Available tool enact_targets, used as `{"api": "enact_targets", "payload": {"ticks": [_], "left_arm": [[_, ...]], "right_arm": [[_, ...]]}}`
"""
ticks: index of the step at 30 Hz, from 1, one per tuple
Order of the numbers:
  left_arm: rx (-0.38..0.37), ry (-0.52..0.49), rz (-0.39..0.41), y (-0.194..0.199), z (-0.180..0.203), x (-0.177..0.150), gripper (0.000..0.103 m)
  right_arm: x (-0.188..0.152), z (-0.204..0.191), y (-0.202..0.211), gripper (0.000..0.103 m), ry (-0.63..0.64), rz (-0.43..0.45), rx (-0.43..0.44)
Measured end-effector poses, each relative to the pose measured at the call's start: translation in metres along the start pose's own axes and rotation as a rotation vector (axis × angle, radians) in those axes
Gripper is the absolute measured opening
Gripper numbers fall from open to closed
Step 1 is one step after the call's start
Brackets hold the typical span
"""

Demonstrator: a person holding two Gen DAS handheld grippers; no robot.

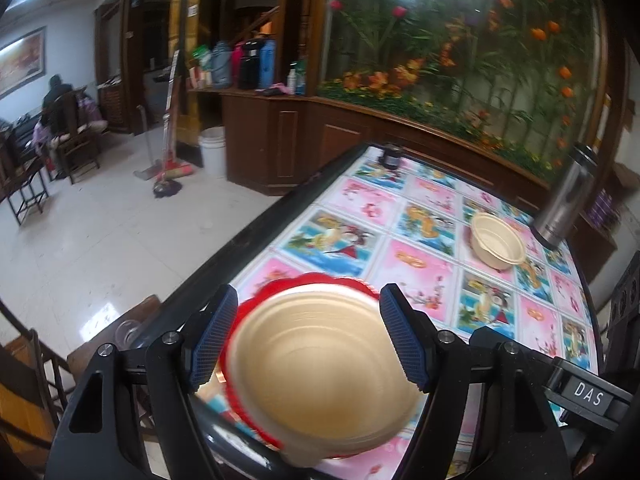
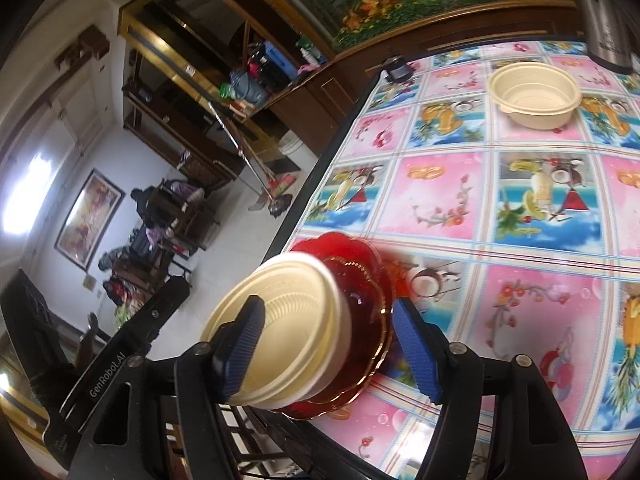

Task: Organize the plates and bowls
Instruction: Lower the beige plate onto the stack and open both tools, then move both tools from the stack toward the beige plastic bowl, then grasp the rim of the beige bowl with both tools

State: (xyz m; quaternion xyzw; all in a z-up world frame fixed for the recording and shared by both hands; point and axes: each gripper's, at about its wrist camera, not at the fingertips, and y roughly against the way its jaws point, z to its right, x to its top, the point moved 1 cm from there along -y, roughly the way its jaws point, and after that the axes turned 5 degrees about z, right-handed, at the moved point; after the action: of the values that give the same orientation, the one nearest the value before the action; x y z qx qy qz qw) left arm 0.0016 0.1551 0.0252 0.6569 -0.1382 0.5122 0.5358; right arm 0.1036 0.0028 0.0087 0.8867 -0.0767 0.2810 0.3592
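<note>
Item: cream bowl, plastic, ribbed inside, seated in a red scalloped plate with a gilt rim. Location: near corner of the worktop, close to its dark edge.

Relation to right tool: the bowl lies between the two blue pads, nearer the left-hand one, which crosses in front of its rim; whether that pad touches the rim cannot be told. The other pad stands apart, beside the plate's rim. Jaws spread wide, nothing gripped.

Relation to left tool: the same bowl fills the gap between its pads, the red plate showing as a fringe around it. Jaws spread, clear of the bowl on both sides; nothing held. The bowl is blurred here.

Second item: another cream bowl, well ahead of both tools, just beside a steel flask.

Handling note (judgement): the step in hand appears to be taking hold of the near bowl, probably to nest it with the far one. Best done by pinching the bowl's wall or rim only, closing gently as thin plastic flexes, then lifting straight up so the plate stays put near the edge.
</note>
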Motion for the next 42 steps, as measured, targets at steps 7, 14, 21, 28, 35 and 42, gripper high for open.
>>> {"api": "enact_targets", "payload": {"ticks": [7,14,21,28,35,42], "left_arm": [[-0.101,-0.072,-0.037,-0.007,0.058,0.007,0.075],[-0.206,-0.094,-0.121,-0.030,0.124,0.007,0.077],[-0.197,-0.047,-0.175,-0.082,0.181,0.010,0.077],[-0.137,0.039,-0.222,-0.147,0.213,0.021,0.077],[-0.066,0.055,-0.250,-0.204,0.243,0.027,0.077],[-0.018,0.044,-0.272,-0.240,0.261,0.026,0.077]], "right_arm": [[0.015,0.040,0.031,0.085,-0.089,0.067,-0.029],[0.034,0.100,0.066,0.088,-0.200,0.121,-0.090],[0.062,0.152,0.084,0.089,-0.270,0.154,-0.156],[0.108,0.192,0.080,0.089,-0.299,0.179,-0.203],[0.160,0.239,0.042,0.085,-0.349,0.144,-0.205],[0.195,0.264,-0.012,0.067,-0.355,0.078,-0.221]]}}
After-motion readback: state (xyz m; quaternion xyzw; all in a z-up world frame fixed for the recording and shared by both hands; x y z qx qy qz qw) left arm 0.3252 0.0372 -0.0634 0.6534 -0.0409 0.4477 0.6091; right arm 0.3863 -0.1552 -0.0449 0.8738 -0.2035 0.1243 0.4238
